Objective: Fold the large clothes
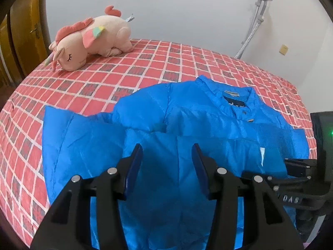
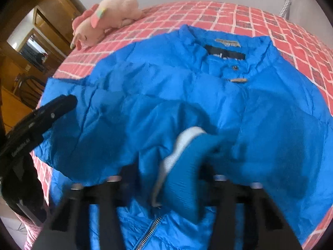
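— What sits closest to the lens?
— The left gripper, black with blue pads, jaws apart, empty above the shiny blue padded jacket.
— And the jacket?
— Spread on the red checked bedcover, collar toward the wall.
— The right gripper?
— Clamped on the jacket's ribbed cuff; blurred.
— Anything else?
— A pink plush unicorn.
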